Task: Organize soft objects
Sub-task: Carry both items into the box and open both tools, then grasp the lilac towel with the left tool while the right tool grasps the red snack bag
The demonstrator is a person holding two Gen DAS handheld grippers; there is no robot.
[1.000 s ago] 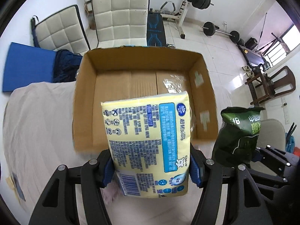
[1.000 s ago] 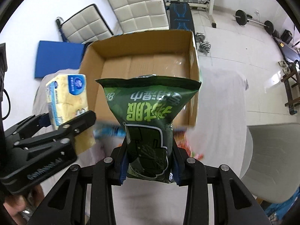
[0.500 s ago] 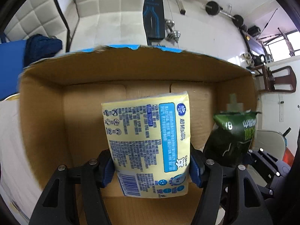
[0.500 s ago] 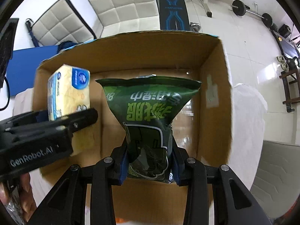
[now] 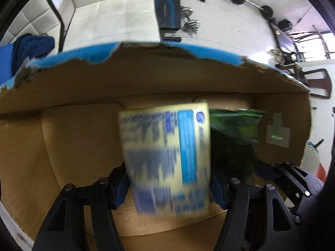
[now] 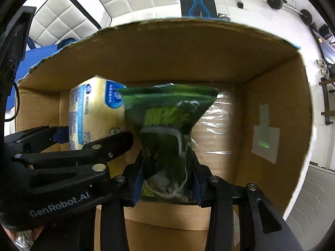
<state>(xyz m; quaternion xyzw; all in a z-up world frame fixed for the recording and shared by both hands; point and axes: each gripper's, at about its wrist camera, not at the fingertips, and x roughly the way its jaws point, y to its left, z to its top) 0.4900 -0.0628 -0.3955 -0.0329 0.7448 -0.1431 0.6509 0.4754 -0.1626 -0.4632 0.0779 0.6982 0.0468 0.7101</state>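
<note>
Cardboard walls of the open box (image 5: 69, 138) enclose both grippers. On the left, the left gripper (image 5: 169, 190) clamps a yellow tissue pack (image 5: 167, 156) upright above the box floor. Just beside it on the right, the right gripper (image 6: 167, 185) pinches a green snack bag (image 6: 165, 125) by its lower end, inside the box too.

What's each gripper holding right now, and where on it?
The left gripper clamps the yellow tissue pack by its lower sides. The right gripper pinches the green bag near its bottom end.
</note>
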